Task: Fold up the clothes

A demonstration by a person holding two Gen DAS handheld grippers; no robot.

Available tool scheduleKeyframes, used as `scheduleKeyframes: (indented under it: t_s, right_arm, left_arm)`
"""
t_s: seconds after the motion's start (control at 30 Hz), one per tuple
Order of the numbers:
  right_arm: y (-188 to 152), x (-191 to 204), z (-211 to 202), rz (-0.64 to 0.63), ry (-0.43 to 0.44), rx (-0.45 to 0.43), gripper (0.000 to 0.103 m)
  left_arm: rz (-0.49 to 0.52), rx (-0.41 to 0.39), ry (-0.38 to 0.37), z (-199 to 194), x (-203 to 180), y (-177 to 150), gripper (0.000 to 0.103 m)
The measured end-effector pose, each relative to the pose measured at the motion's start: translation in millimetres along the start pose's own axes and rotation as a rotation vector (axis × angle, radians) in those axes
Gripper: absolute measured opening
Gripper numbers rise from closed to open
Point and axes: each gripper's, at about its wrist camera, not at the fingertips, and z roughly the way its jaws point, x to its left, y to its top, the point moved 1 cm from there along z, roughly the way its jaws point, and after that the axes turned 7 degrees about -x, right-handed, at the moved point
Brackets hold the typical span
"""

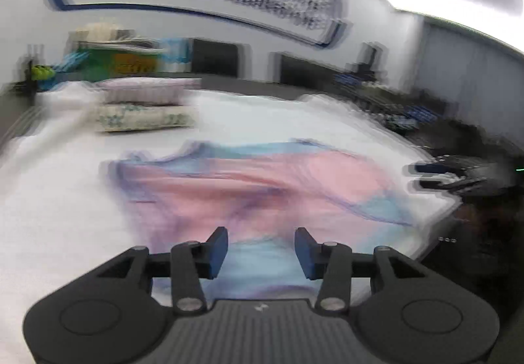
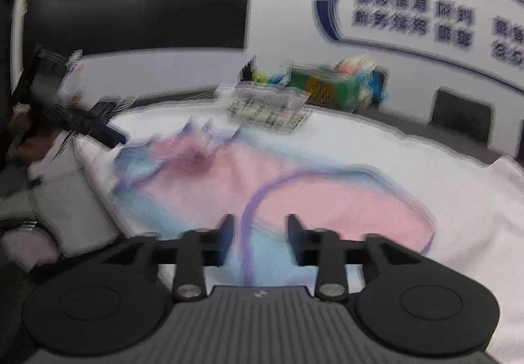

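Your pink-and-blue garment (image 1: 249, 187) lies spread, rumpled, on the white bed (image 1: 59, 207), well short of a folded shape; whether it's mid-fold or just laid out can't be read from this. Take the garment as the landmark: your left claw (image 1: 261, 252) sits over its near blue edge, jaws wide apart, nothing between them, cloth running straight ahead of it. Your right claw (image 2: 260, 241) sits over the opposite near edge, by the purple-trimmed curve (image 2: 262, 193), jaws also well apart and empty. The garment's long axis runs roughly across the left wrist view, side to side between the two claws, so each claw is closest to its own end; neither has a clear advantage on the middle. The stacked folded textiles (image 1: 144, 108) sit beyond the garment's far edge, well apart from it, with the green basket (image 1: 111, 59) farther back still. Both views are heavily motion-blurred: I can't make out sleeves, collar or hem, can't tell which layer is on top, and can't say whether either claw touches the cloth or hovers above it. The garment's near edge is cut off under both claw bodies.
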Motion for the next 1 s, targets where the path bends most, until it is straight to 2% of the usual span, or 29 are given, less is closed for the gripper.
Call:
scheduleKeyframes:
  t_s: [0.07,0.13,0.2,0.3,0.37,0.4,0.43,0.47,0.53,0.57,0.6,0.67,0.87,1.0]
  right_arm:
    - [22.7,6.3,23.7,-0.005,0.019,-0.012,0.044]
    - [45.3,12.6,47.3,-0.010,0.037,-0.023,0.044]
    - [68.0,18.9,71.0,-0.015,0.056,-0.035,0.044]
    - [102.0,28.3,106.5,-0.022,0.083,-0.052,0.044]
    - [123.8,47.1,151.5,-0.091,0.108,0.000,0.044]
    - [132.0,57.8,179.6,-0.130,0.123,0.043,0.044]
    - [137.6,67.6,209.8,-0.163,0.140,0.092,0.044]
    - [142.0,75.3,240.4,-0.173,0.145,0.140,0.043]
    - [143.6,83.4,284.7,-0.164,0.151,0.208,0.035]
    - [142.3,85.2,300.9,-0.155,0.153,0.238,0.025]
    - [139.6,85.3,314.2,-0.137,0.150,0.267,0.010]
    - [134.7,83.0,326.6,-0.107,0.157,0.290,0.003]
    - [155.8,83.1,326.9,-0.052,0.137,0.224,0.003]
    - [156.0,96.5,342.4,-0.069,0.141,0.243,0.003]
  left_arm:
    - [-0.034,0.013,0.104,0.3,16.5,5.7,0.041]
    - [-0.089,0.078,0.150,11.4,24.4,1.1,0.041]
    - [-0.094,0.108,0.167,17.6,23.3,-3.6,0.041]
    - [-0.081,0.102,0.193,20.7,17.1,-6.0,0.041]
    - [-0.092,0.099,0.212,22.3,17.5,-6.2,0.037]
    - [-0.097,0.098,0.221,23.1,17.7,-6.3,0.030]
    - [-0.105,0.096,0.226,23.5,18.7,-6.7,0.008]
    - [-0.115,0.094,0.225,23.4,21.1,-7.7,0.004]
    - [-0.140,0.076,0.219,18.2,27.5,-9.8,0.003]
    - [-0.153,0.064,0.215,14.5,31.1,-10.9,0.002]
    - [-0.167,0.053,0.211,10.8,34.6,-12.0,0.002]
    - [-0.194,0.029,0.203,3.4,41.7,-14.1,0.002]
    - [-0.224,-0.018,0.205,-14.6,54.0,-15.3,0.002]
    - [-0.246,-0.029,0.217,-24.4,62.0,-17.8,0.002]
